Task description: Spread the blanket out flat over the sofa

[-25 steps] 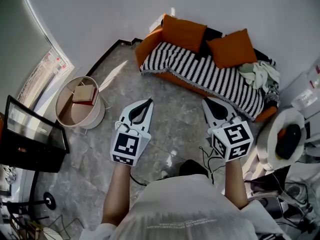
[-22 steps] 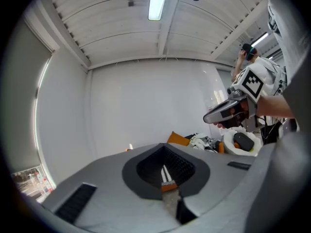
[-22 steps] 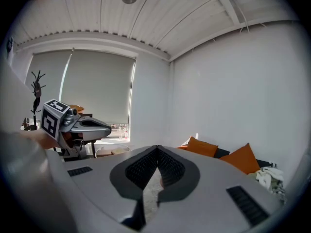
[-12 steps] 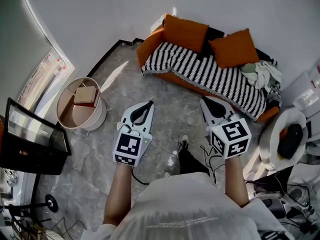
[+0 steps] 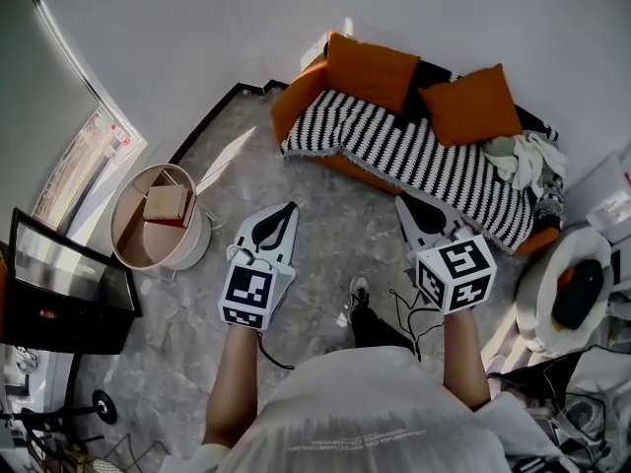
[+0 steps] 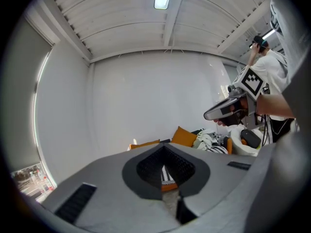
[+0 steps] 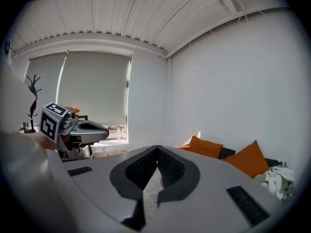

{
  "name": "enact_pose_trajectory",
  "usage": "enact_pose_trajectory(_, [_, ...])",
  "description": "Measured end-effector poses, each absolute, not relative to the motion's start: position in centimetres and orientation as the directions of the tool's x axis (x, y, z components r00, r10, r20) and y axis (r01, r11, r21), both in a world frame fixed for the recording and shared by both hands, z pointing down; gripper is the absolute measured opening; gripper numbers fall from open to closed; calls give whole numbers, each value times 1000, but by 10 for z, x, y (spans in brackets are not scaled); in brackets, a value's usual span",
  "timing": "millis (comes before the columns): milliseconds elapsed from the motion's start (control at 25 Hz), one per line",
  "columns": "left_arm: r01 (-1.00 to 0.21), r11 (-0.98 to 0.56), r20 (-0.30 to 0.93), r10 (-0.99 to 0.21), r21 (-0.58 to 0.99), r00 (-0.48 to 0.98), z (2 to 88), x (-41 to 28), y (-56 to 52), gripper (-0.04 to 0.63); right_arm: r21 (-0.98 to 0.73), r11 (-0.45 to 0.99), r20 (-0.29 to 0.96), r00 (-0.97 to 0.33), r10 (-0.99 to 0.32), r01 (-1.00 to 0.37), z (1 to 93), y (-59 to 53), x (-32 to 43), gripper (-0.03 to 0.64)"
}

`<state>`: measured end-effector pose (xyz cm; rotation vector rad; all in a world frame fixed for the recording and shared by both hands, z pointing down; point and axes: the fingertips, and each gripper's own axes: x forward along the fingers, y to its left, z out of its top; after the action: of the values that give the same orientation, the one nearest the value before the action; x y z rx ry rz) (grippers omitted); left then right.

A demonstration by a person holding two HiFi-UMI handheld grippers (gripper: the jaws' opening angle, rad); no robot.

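Head view: left gripper (image 5: pixel 287 209) and right gripper (image 5: pixel 403 201), both with jaws closed and empty, point side by side at the orange sofa (image 5: pixel 299 89), well apart from it, evidently on approach; the striped blanket (image 5: pixel 424 156) drapes its seat, front edge uneven

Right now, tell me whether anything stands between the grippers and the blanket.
Nothing visible does. Only bare floor lies between the left gripper, the right gripper and the striped blanket on the sofa. A heap of clothes sits at the sofa's right end.
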<state>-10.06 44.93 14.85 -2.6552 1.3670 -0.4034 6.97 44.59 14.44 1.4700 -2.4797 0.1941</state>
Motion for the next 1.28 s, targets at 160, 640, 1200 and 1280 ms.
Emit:
enact_pose_trajectory(160, [-778, -584, 194, -812, -233, 551, 154, -89, 414, 9, -3, 471, 301, -450, -841, -882, 154, 408, 85, 0])
enact_pose_trajectory(640, [-790, -566, 223, -823, -235, 522, 155, -61, 316, 9, -35, 488, 311, -474, -824, -872, 157, 303, 112, 0])
enact_pose_trajectory(1200, [-827, -507, 253, -856, -242, 450, 164, -43, 221, 9, -51, 581, 339, -561, -755, -812, 174, 196, 120, 0])
enact_pose_trajectory(1280, [-833, -495, 252, -863, -246, 438, 165, -41, 209, 9, -49, 596, 334, -575, -746, -801, 175, 181, 120, 0])
